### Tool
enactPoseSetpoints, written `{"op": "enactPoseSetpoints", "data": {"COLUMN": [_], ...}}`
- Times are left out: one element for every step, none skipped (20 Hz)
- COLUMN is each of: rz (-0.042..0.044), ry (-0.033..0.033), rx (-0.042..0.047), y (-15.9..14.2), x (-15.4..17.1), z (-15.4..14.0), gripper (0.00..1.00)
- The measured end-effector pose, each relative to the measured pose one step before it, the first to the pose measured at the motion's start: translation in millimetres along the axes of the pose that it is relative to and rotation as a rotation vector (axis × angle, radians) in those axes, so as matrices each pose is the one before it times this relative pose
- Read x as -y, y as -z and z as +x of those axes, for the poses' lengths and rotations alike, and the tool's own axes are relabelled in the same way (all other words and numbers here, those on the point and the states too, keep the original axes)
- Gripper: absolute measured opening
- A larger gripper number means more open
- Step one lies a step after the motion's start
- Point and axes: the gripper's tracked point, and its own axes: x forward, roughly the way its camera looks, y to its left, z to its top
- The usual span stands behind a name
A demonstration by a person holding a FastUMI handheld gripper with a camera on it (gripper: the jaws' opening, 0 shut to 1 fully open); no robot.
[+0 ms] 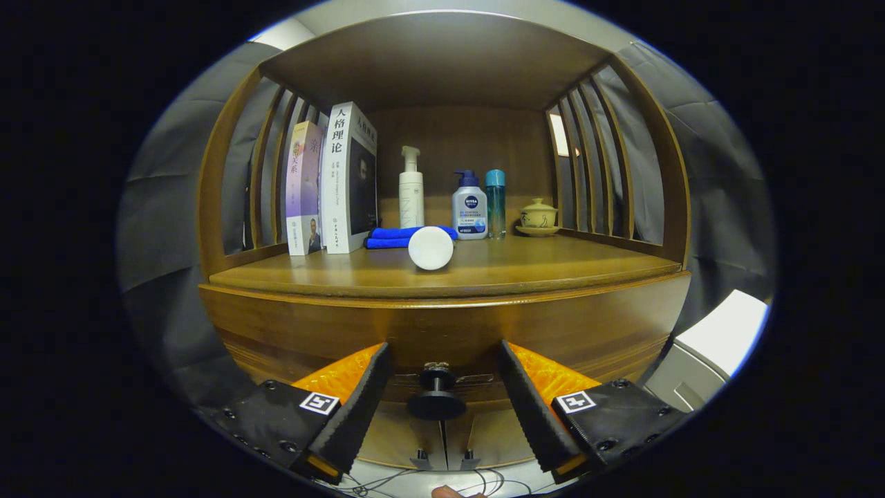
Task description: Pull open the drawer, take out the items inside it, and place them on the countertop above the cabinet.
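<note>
Gripper (442, 387) open around drawer knob (435, 395); NIVEA bottle (470, 206) on countertop (553, 266).

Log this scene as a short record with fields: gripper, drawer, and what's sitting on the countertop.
gripper: gripper jaws open, one on each side of the drawer knob, not touching it
drawer: drawer front shut
countertop: two upright books, folded blue cloth, white round container on its side, white pump bottle, blue-capped pump bottle, teal bottle, lidded tea cup on saucer

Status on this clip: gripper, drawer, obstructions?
Gripper open, fingers flanking round black drawer knob, not touching. Brown wooden drawer shut. Nothing blocking the knob.
</note>
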Motion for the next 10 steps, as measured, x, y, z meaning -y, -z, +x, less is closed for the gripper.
{"op": "enactPoseSetpoints", "data": {"rz": [0.00382,-0.00358,-0.00359,-0.00553,-0.00582,-0.01017,-0.00988,-0.00864,-0.01463,-0.01132], "ry": [0.00327,-0.00077,-0.00052,-0.00115,0.00090,0.00213,-0.00070,0.00259,0.00905,0.01300], "rx": [0.00688,-0.00483,0.00384,-0.00061,-0.01024,-0.01346,-0.01383,0.00636,0.02431,0.02517], "y": [-0.61,1.77,-1.03,-0.51,1.49,0.20,0.13,-3.93,-6.43,-9.50], "x": [-0.02,-0.47,-0.90,0.31,0.67,1.25,1.31,2.15,5.14,6.71], "z": [-1.49,0.43,0.17,1.29,-1.12,-1.28,0.54,-1.24,-2.15,-3.84], "gripper": [0.98,0.98,0.98,0.98,0.98,0.98,0.98,0.97,0.97,0.97]}}
